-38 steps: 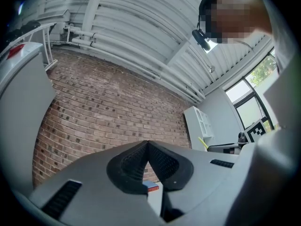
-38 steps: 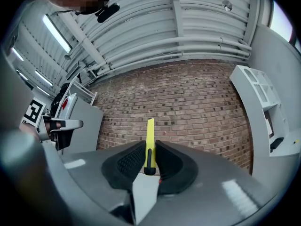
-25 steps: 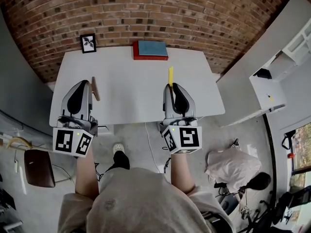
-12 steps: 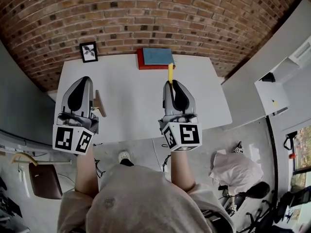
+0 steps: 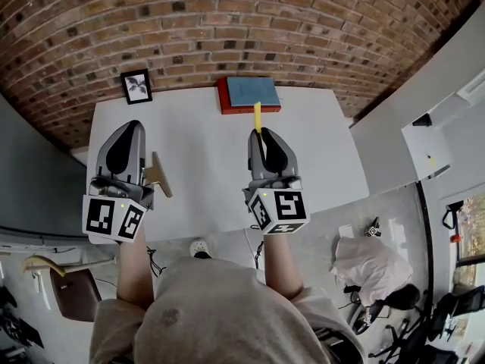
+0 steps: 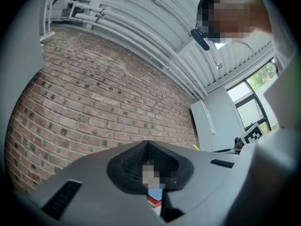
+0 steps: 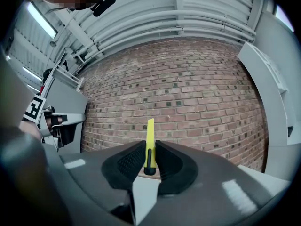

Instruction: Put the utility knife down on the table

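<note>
- Utility knife (image 7: 149, 135): yellow body with a black slider strip at its lower end.
- My right claw (image 5: 261, 133) and my left claw (image 5: 129, 125): grey shells with black textured pads.
- Marker cube (image 5: 280, 209) on my right claw: black square pattern on white. The left one shows the same pattern.
- Bench (image 5: 204, 142): plain white.
- Book (image 5: 250, 91): blue cover over a red edge.
- Picture frame (image 5: 136, 86): black border, white ground, dark leaf motif.
- Brick wall (image 5: 227, 29): red-brown courses with pale mortar lines.
- My shirt (image 5: 220, 317): grey.
</note>
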